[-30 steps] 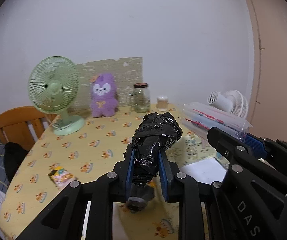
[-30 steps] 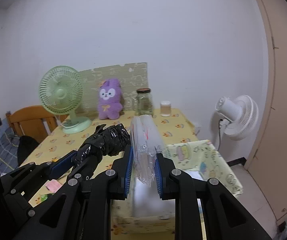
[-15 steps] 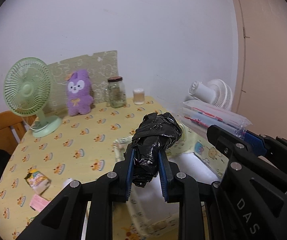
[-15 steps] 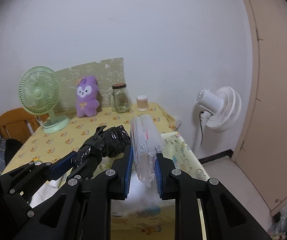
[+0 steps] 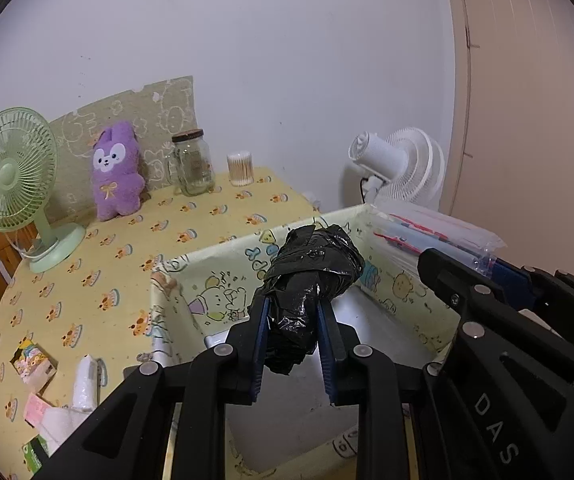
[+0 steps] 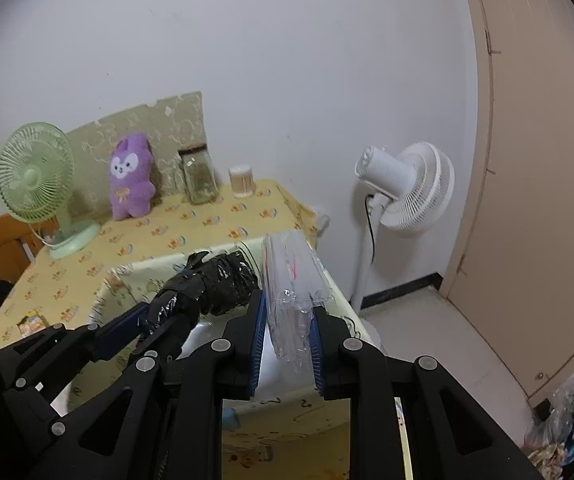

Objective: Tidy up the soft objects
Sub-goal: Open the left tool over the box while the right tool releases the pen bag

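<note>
My left gripper [image 5: 291, 320] is shut on a crumpled black plastic bag roll [image 5: 311, 272] and holds it above an open fabric storage box [image 5: 215, 292] with cartoon prints. The roll also shows in the right wrist view [image 6: 211, 284]. My right gripper [image 6: 287, 320] is shut on a clear plastic pack [image 6: 293, 280] with red marks, held above the box's right side [image 6: 339, 300]. The pack also shows in the left wrist view [image 5: 435, 236]. A purple plush rabbit [image 5: 115, 172] sits at the back of the table.
The table has a yellow patterned cloth [image 5: 107, 248]. A green desk fan [image 5: 11, 184], a glass jar [image 5: 193, 164] and a small cotton-swab tub [image 5: 240, 168] stand at the back. Small packets [image 5: 33, 364] lie at the left. A white floor fan [image 6: 407, 184] stands to the right, by a door.
Both grippers have moved right and up over the storage box, each still holding its item. The box, earlier mostly hidden, now lies open below them.
</note>
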`<state>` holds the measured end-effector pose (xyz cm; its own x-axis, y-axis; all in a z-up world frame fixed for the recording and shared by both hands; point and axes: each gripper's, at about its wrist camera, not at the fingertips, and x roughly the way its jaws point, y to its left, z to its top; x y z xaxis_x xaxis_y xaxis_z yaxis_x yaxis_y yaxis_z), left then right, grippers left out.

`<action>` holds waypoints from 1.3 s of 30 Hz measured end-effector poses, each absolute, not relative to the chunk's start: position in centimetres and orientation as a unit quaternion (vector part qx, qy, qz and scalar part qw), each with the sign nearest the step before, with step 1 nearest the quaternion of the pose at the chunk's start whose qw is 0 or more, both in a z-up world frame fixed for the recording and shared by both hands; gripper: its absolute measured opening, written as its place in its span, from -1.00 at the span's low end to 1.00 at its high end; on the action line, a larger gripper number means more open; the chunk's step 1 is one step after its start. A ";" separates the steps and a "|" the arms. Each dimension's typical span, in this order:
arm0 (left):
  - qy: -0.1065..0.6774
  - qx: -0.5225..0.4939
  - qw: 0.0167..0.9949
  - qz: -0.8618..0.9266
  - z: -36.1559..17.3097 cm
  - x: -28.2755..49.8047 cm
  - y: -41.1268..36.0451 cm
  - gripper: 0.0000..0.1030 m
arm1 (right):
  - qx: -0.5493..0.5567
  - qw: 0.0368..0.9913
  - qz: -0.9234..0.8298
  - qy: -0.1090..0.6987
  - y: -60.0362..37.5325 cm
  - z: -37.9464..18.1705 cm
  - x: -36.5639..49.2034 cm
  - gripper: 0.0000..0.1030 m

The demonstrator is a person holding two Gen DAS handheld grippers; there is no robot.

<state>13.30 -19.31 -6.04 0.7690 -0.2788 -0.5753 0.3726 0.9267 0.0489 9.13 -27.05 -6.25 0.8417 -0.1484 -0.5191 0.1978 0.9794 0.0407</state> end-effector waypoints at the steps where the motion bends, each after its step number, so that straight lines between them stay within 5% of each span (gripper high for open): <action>1: 0.293 0.088 0.936 -0.175 -6.3 13.5 -19.4 -0.55 | 0.047 0.957 -0.093 0.270 -27.2 -6.5 9.3 -0.54; 10: 0.299 0.099 0.932 -0.179 -6.8 15.1 -19.4 -0.50 | 0.060 0.950 -0.091 0.292 -27.4 -7.7 11.3 -0.54; 14: 0.310 0.096 0.931 -0.167 -7.0 15.5 -19.2 -0.26 | 0.070 0.949 -0.078 0.298 -27.4 -8.0 12.0 -0.54; 16: 0.316 0.094 0.929 -0.166 -7.1 15.6 -19.1 -0.22 | 0.074 0.947 -0.074 0.303 -27.5 -8.1 12.2 -0.41; 18: 0.319 0.097 0.928 -0.163 -7.1 15.5 -19.1 -0.17 | 0.072 0.946 -0.078 0.306 -27.4 -8.1 12.4 0.14; 22: 0.318 0.097 0.929 -0.161 -7.0 15.3 -18.9 0.15 | 0.075 0.949 -0.073 0.297 -27.5 -8.0 12.0 0.47; 24: 0.315 0.090 0.929 -0.174 -6.7 15.1 -18.8 0.54 | 0.081 0.950 -0.071 0.293 -27.6 -7.8 11.7 0.56; 25: 0.315 0.090 0.928 -0.179 -6.7 14.9 -18.9 0.90 | 0.084 0.950 -0.069 0.292 -27.6 -7.8 11.7 0.60; 26: 0.311 0.090 0.928 -0.185 -6.5 14.6 -18.9 0.99 | 0.084 0.950 -0.068 0.292 -27.6 -7.7 11.5 0.61; 39: 0.297 0.090 0.931 -0.191 -5.1 12.4 -18.5 0.99 | 0.077 0.953 -0.084 0.282 -26.9 -6.5 9.5 0.80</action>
